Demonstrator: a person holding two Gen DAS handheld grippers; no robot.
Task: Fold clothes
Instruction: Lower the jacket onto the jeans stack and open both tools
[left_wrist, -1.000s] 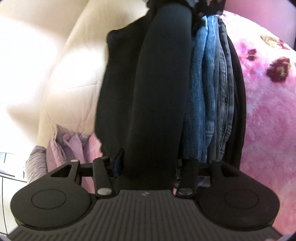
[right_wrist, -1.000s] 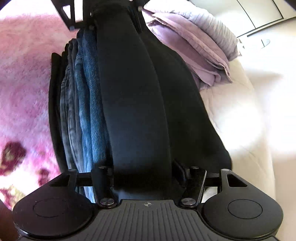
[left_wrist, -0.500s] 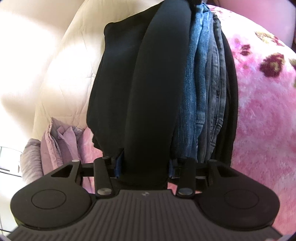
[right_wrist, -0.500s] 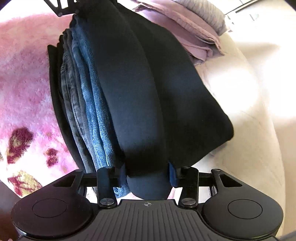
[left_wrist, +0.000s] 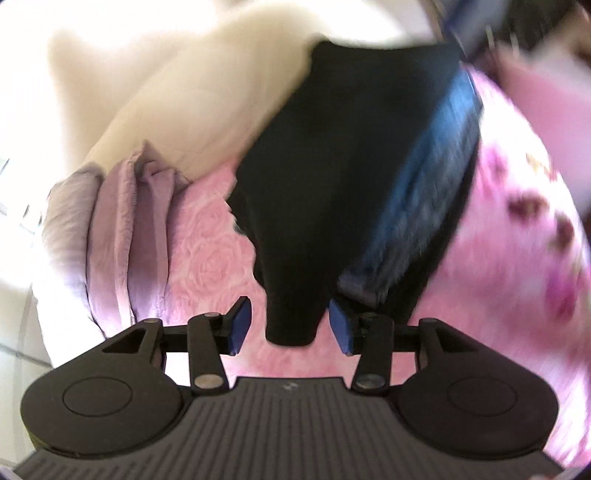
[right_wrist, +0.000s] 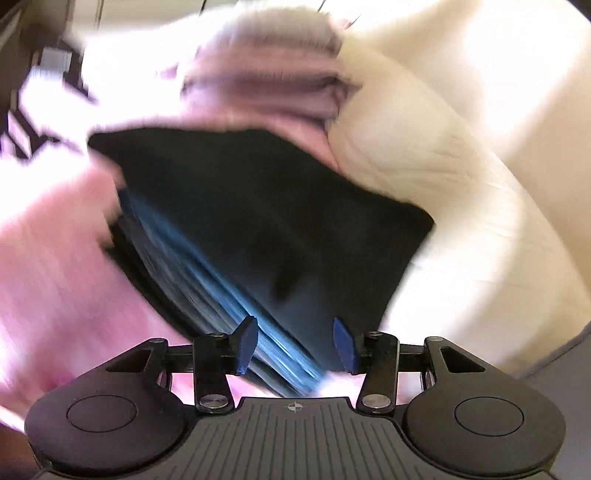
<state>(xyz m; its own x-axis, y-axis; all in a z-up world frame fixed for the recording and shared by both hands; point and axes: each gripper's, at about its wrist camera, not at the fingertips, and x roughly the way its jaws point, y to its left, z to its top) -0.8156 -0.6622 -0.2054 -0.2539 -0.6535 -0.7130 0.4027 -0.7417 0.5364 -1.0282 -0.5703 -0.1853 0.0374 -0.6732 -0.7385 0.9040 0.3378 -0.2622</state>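
Note:
A folded black garment (left_wrist: 351, 166) lies on a stack of blue jeans (left_wrist: 417, 206) on the pink flowered blanket (left_wrist: 517, 277). My left gripper (left_wrist: 290, 326) hovers at the garment's near end. Its jaws are opening, and the black tip hangs between the blue pads (left_wrist: 240, 325) with a gap showing, so nothing is gripped. In the blurred right wrist view the black garment (right_wrist: 277, 206) and jeans (right_wrist: 207, 273) lie below my right gripper (right_wrist: 295, 343). Those jaws are opening too, with the stack's edge between the pads but not pinched.
A pile of folded lilac clothes (left_wrist: 122, 229) (right_wrist: 269, 85) sits beside the stack. Cream bedding (left_wrist: 207, 99) (right_wrist: 461, 184) rises behind it. Pink blanket (right_wrist: 55, 277) spreads on the far side of the jeans.
Both grippers were shut on the ends of the black garment. They have let go, drawn back upward and rolled, and the garment now rests on the jeans.

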